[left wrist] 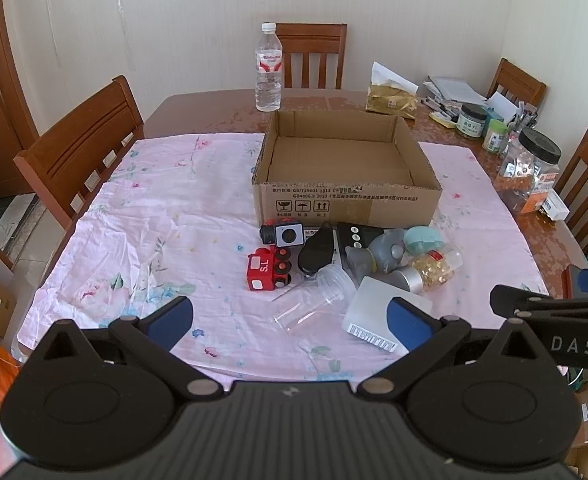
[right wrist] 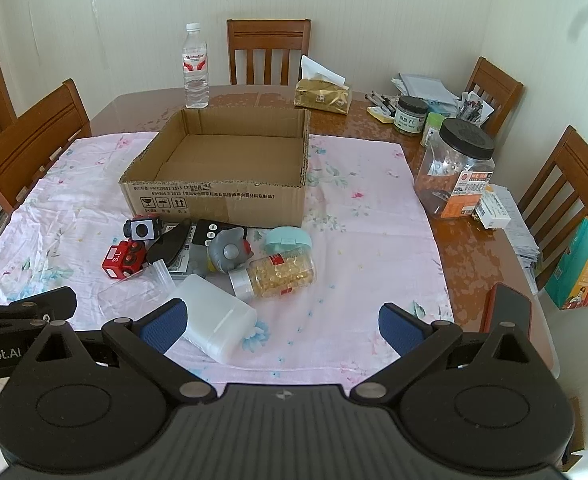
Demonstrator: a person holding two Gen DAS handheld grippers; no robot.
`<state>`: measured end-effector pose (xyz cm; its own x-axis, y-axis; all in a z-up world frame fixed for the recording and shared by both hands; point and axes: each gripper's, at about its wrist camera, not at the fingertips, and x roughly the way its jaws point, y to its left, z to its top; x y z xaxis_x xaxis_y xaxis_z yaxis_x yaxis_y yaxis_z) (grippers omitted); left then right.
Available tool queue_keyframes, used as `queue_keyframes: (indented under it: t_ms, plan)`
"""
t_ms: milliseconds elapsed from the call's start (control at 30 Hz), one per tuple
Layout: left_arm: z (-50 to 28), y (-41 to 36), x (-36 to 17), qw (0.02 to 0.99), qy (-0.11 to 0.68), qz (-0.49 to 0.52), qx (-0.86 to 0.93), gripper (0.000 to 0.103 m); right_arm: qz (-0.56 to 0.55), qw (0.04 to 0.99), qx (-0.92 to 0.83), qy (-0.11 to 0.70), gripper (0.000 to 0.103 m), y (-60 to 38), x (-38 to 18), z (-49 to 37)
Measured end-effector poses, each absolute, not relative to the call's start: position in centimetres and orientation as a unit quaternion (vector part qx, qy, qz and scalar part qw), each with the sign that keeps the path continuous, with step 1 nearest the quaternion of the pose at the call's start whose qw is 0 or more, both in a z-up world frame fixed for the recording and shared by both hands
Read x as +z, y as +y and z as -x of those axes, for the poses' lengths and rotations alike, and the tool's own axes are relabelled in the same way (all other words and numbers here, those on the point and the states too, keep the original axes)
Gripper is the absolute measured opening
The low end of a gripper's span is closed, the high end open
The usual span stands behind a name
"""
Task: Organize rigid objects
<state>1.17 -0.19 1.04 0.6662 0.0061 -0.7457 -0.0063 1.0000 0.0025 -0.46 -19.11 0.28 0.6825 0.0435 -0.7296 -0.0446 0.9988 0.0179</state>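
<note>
An empty cardboard box point(left wrist: 347, 200) point(right wrist: 218, 200) stands on the pink cloth. In front of it lies a pile: a red toy train point(left wrist: 268, 269) point(right wrist: 124, 261), a black and white cube point(left wrist: 288, 234) point(right wrist: 142, 229), a black oval case point(left wrist: 315, 252), a grey toy figure point(left wrist: 385, 254) point(right wrist: 230, 255), a teal lid point(left wrist: 423, 240) point(right wrist: 288, 240), a jar of yellow capsules point(left wrist: 433, 270) point(right wrist: 278, 276), a clear cup point(left wrist: 313, 298) and a frosted white box point(left wrist: 385, 320) point(right wrist: 214, 320). My left gripper point(left wrist: 290, 320) and right gripper point(right wrist: 282, 326) are open and empty, hovering near the table's front edge.
A water bottle point(left wrist: 268, 70) stands behind the box. A tissue pack point(left wrist: 391, 98), jars point(right wrist: 457, 172), pens and papers crowd the back right. Wooden chairs point(left wrist: 82, 148) surround the table. A red phone point(right wrist: 507, 312) lies at the right edge.
</note>
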Motion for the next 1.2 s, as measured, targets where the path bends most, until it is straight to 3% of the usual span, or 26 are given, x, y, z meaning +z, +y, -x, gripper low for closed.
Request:
queue_keyframes:
  t_ms: [800,1200]
  plan:
    - [-2.1,0.3,0.8,0.913,0.409,0.000,0.001,0.103,0.012,0.920,0.023,0.392,0.103,-18.3,0.2,-0.5]
    - [-3.2,0.8,-2.1,0.912,0.409,-0.003,-0.007,0.103,0.020,0.928,0.054,0.369,0.103,-18.8,-1.4,-1.7]
